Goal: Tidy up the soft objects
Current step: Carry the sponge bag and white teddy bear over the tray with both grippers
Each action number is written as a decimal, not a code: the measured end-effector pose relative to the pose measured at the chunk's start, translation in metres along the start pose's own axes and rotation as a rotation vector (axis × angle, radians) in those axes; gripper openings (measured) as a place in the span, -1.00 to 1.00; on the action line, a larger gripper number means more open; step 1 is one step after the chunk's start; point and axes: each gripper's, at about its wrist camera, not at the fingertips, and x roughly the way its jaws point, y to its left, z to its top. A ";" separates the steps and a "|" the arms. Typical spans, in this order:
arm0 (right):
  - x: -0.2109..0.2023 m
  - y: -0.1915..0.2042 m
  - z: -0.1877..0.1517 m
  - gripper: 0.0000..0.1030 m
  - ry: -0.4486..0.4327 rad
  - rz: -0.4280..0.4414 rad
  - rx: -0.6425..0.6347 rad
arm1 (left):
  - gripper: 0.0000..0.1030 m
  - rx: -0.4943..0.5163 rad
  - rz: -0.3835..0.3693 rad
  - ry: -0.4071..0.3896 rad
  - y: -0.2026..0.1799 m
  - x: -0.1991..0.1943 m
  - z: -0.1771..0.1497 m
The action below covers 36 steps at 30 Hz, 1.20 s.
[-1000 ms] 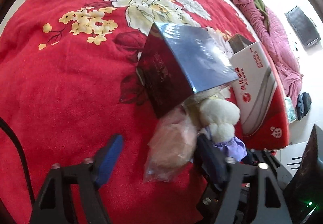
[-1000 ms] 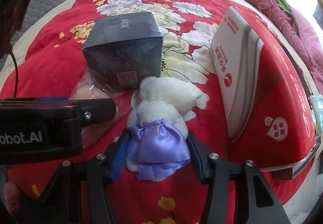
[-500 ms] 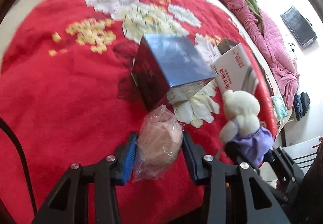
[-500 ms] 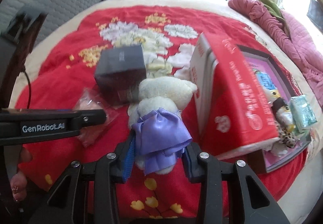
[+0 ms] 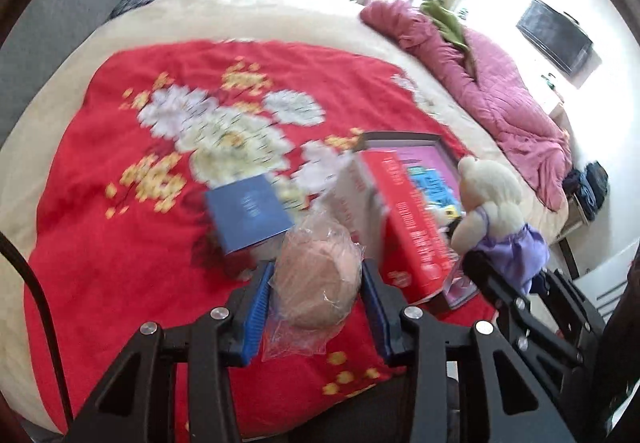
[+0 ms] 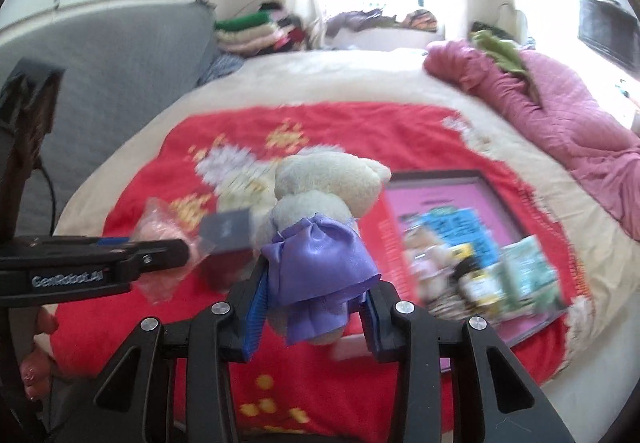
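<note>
A: Above the near edge of the red floral blanket (image 5: 80, 243), what has changed?

B: Both toys have left the blanket. A second ago the left gripper (image 5: 316, 303) stood wide beside the bagged pink plush (image 5: 316, 283); now its blue pads press the bag from both sides and carry it clear of the fabric. The right gripper (image 6: 312, 307) has likewise narrowed onto the purple skirt of the cream teddy bear (image 6: 320, 211), which hangs lifted, head away from the camera.

A: What does that mean for the task?

B: Judged from this, pick-up is complete for both soft objects, and carrying to a container is the step in hand.

A: Which containers are present?

B: An open flat box (image 6: 480, 195) with a pink lining lies toward the blanket's right edge; its red-and-white lid (image 5: 404, 219) leans against its left side. Several small items (image 6: 472, 263) already lie in the near part of the box, too blurred to identify; the far part shows bare lining.

A: And the dark blue box (image 5: 248, 211)?

B: Closed, resting near the blanket's middle, beyond the left gripper. It appears rigid, so probably not among the soft things.
</note>
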 end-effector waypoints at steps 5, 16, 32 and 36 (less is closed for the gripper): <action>-0.028 -0.039 0.015 -0.21 -0.054 -0.024 0.025 | -0.15 0.067 -0.016 -0.015 -0.050 -0.002 0.015; -0.068 -0.114 0.025 -0.21 -0.136 -0.078 0.098 | -0.15 0.196 -0.041 0.001 -0.138 0.018 0.029; -0.033 -0.162 0.001 -0.20 -0.063 -0.081 0.162 | -0.15 0.293 -0.025 0.089 -0.198 0.092 0.038; -0.020 -0.171 -0.005 -0.20 -0.037 -0.078 0.180 | -0.15 0.294 -0.022 0.123 -0.200 0.113 0.037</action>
